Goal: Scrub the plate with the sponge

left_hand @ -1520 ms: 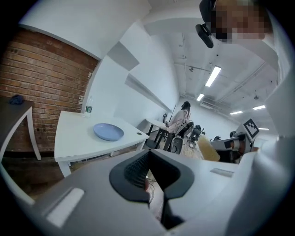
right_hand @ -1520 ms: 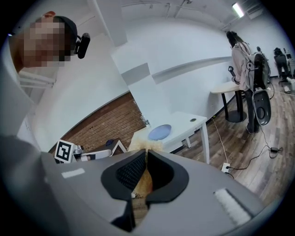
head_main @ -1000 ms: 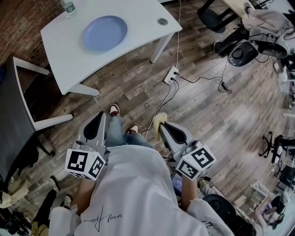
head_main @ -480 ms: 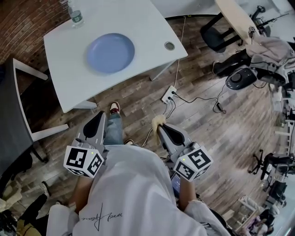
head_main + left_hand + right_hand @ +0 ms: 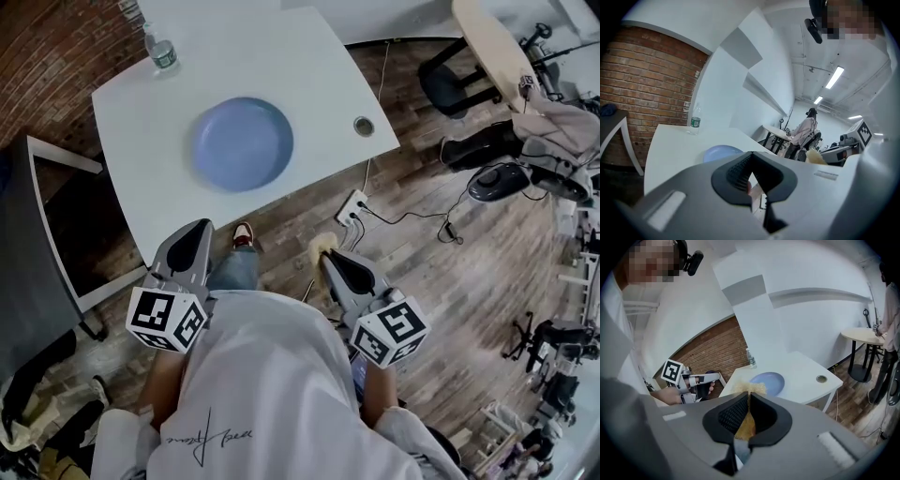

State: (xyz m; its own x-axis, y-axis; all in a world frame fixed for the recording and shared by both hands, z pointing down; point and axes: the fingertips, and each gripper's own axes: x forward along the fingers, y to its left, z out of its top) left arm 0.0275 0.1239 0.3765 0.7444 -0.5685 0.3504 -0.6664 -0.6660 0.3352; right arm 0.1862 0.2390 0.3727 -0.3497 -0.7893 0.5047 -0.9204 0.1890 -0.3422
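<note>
Right gripper [image 5: 333,263] pinching yellow sponge [image 5: 321,247]; left gripper [image 5: 191,236] pressed together, empty. Blue plate [image 5: 243,143] on white bench [image 5: 314,66], at 12 o'clock from the grippers; bottle [image 5: 161,53] at plate's 11.

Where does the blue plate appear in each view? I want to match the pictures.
Head view: the plate lies upper left of centre, on the white table.
Left gripper view: the plate shows low, left of centre, just above the jaws.
Right gripper view: the plate sits near centre, above the jaws.
Shared landmark: the water bottle beyond the plate.
</note>
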